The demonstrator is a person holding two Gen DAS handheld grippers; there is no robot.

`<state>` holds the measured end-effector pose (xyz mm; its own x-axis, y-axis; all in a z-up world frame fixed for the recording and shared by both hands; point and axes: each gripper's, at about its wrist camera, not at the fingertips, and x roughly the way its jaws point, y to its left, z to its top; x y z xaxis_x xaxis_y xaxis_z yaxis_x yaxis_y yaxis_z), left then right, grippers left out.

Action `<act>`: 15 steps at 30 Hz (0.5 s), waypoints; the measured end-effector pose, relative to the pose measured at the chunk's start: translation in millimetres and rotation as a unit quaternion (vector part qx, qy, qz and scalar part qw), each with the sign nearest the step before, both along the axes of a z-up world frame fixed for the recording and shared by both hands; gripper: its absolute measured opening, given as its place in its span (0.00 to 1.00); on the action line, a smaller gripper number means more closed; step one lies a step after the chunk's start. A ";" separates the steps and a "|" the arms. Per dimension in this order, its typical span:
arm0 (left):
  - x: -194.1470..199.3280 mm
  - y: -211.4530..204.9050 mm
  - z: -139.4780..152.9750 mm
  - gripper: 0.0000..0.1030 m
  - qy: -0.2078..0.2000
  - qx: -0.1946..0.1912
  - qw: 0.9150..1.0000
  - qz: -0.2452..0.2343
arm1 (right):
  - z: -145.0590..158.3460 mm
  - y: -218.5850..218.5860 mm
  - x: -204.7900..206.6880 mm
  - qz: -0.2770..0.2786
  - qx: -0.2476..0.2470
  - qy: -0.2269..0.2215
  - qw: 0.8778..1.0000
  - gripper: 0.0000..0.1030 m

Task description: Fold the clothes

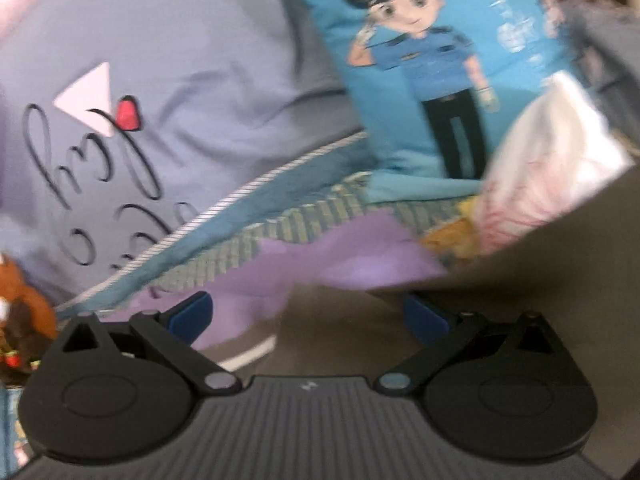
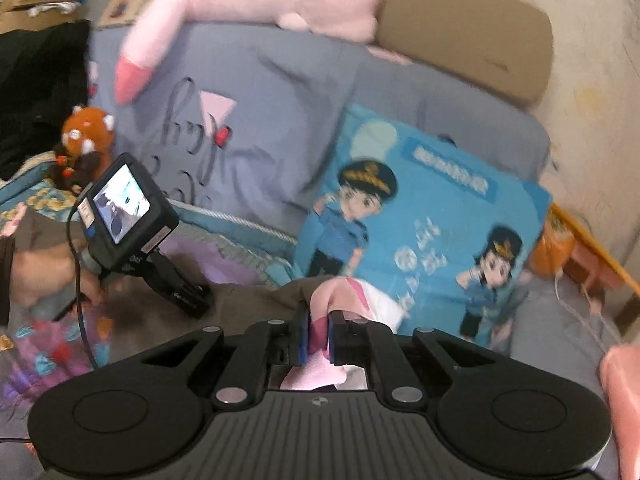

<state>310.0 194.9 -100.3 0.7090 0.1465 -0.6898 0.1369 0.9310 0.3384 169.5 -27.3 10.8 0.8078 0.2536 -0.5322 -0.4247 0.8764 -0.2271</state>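
Right wrist view: the right gripper (image 2: 318, 336) is clamped on a pink-and-white garment (image 2: 360, 300), bunched just ahead of its fingers above a brown cloth (image 2: 256, 300). The left gripper (image 1: 308, 316), jaws wide apart and empty, hangs over the purple bedspread (image 1: 320, 252) near the blue cartoon pillow (image 1: 420, 80).

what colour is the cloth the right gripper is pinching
Pale pink and white cloth, clamped in the right gripper; clearest in the right wrist view.

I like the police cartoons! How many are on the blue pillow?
2. One stands at the pillow's left, one at its lower right. More may be hidden.
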 end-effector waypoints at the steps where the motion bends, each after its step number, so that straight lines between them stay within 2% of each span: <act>1: 3.9 -2.7 -5.6 1.00 0.000 0.009 1.000 0.009 | -1.1 -4.0 3.2 -0.012 0.005 0.009 1.000 0.09; 5: 18.1 -8.5 -23.3 1.00 0.015 0.019 1.000 0.019 | -12.7 -30.6 8.0 -0.051 0.032 0.052 0.997 0.09; 8: 25.4 -13.0 -28.6 1.00 0.027 0.027 0.999 0.006 | -25.6 -50.2 6.4 -0.073 0.041 0.081 0.993 0.09; 12: 27.6 -16.8 -26.3 1.00 0.040 0.039 0.998 -0.014 | -40.0 -79.3 4.8 -0.106 0.081 0.113 0.984 0.10; 15: 20.0 -15.0 -13.3 1.00 0.046 0.027 0.998 -0.033 | -49.5 -95.5 2.1 -0.099 0.110 0.133 0.980 0.25</act>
